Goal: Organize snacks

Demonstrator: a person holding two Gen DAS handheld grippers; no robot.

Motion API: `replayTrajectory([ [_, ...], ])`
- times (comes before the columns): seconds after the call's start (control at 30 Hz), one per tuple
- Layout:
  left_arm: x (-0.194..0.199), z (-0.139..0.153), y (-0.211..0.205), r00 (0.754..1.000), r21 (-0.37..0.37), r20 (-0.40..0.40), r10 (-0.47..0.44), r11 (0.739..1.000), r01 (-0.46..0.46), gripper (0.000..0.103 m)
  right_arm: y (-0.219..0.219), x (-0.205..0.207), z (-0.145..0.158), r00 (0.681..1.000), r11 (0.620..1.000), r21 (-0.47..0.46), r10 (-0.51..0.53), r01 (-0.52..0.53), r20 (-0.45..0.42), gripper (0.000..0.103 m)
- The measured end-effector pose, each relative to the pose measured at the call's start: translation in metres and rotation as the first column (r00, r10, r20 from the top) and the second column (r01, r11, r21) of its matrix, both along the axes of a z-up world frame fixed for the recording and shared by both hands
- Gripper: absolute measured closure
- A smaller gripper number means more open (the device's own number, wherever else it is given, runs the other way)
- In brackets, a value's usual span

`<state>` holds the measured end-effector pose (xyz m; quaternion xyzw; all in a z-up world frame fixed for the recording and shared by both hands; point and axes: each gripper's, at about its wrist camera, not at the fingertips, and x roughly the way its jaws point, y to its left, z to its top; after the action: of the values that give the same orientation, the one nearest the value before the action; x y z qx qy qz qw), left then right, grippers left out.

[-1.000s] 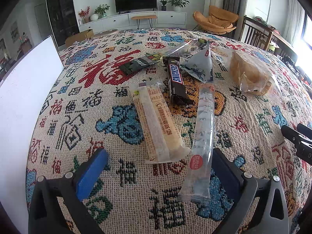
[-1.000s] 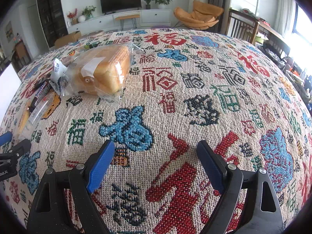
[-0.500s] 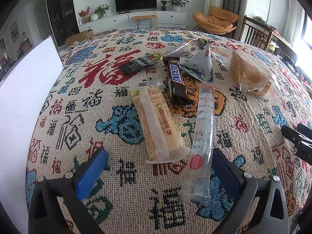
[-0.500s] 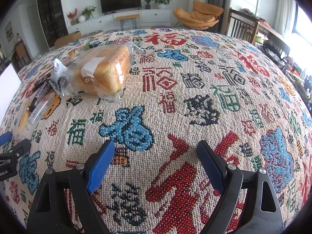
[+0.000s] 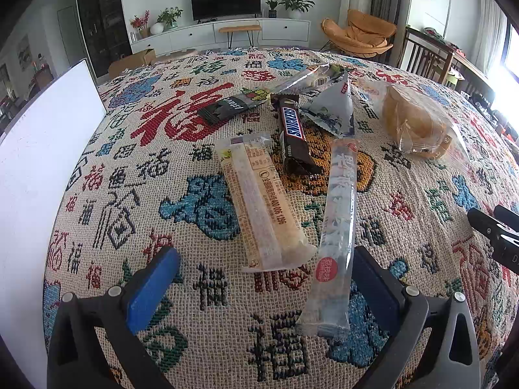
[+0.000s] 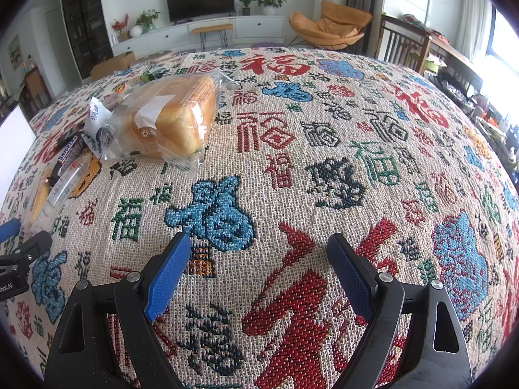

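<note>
Several wrapped snacks lie on the patterned tablecloth (image 5: 123,168). In the left wrist view I see a beige bar (image 5: 259,201), a long clear stick pack (image 5: 337,227), a Snickers bar (image 5: 293,136), a black packet (image 5: 227,108), a triangular pouch (image 5: 334,108) and a bagged bread loaf (image 5: 415,123). My left gripper (image 5: 262,275) is open, with the near ends of the beige bar and stick pack between its fingers. My right gripper (image 6: 259,265) is open over bare cloth. The bread loaf (image 6: 172,120) lies ahead and left of it.
A white board (image 5: 35,168) stands along the table's left side. The right gripper's tip (image 5: 493,230) shows at the right edge of the left wrist view. Beyond the table are a TV cabinet (image 5: 223,32), an orange chair (image 5: 363,35) and wooden chairs (image 6: 405,45).
</note>
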<state>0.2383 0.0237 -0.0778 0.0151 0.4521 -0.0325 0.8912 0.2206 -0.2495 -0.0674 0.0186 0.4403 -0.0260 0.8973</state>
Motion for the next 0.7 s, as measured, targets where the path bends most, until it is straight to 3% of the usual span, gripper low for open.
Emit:
replayTrajectory([
  [0.7,0.0001,0.0003,0.0001,1.0,0.0,0.0,0.0,1.0,0.0,0.0,-0.0006,-0.0003,0.0003,1.0,1.0,0.001,0.001,-0.001,0.0,0.015],
])
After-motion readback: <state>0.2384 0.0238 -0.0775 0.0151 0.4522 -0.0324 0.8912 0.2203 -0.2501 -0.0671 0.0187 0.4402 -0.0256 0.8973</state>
